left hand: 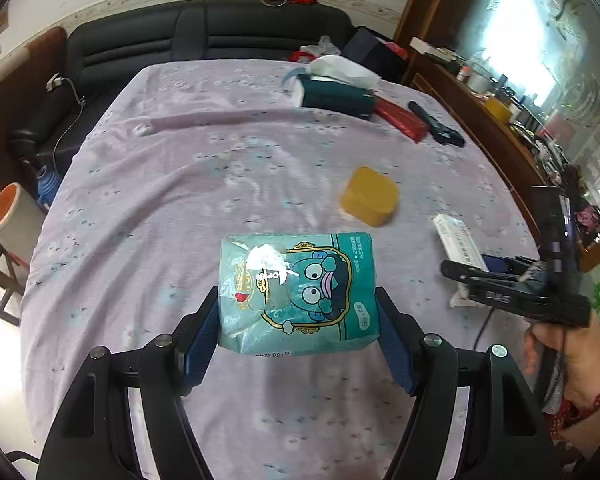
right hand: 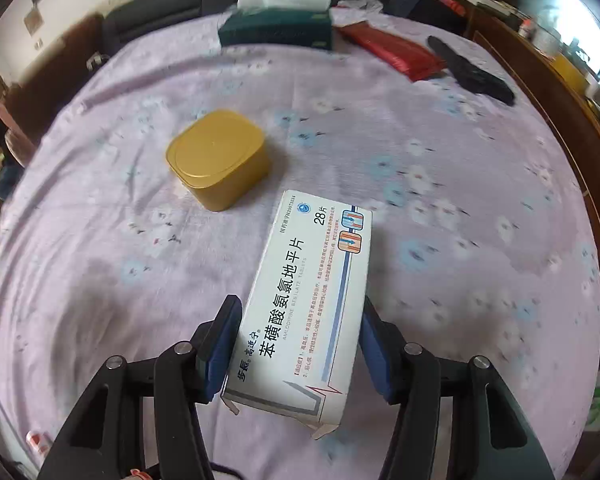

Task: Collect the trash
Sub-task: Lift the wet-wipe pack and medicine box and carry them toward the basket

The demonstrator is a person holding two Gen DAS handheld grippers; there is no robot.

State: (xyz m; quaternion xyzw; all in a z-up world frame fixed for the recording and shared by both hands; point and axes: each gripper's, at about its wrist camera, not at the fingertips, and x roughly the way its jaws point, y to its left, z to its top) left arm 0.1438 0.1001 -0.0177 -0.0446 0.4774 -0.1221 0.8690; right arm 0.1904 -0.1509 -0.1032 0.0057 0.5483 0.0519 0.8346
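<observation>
The left gripper (left hand: pixel 296 320) is seen with its fingers (left hand: pixel 202 332) pressed against both sides of a teal tissue pack (left hand: pixel 296 292), which is held clear of the lilac floral cloth (left hand: pixel 180 200) covering the worktop. The grip appears secure; the pack's soft wrapper is slightly dented at the pads.

The right gripper (right hand: pixel 298 344) is set astride a white tablet box (right hand: pixel 308 304). The left pad lies against the box's edge; at the right pad, contact cannot be confirmed, so a firm hold is not established. The box appears to rest on the cloth, its near end flap torn open.

A yellow tin (right hand: pixel 218 158) stands just beyond the box, untouched. A green tissue box (right hand: pixel 276 28), a red packet (right hand: pixel 392 54) and a black object (right hand: pixel 472 70) lie at the far edge.

Step in hand, as judged: pickup of two items, one secured, one being taken. No bin is visible in either view. The next move calls for the right fingers to be closed squarely on the box's long sides, without crushing the carton, before lifting.
</observation>
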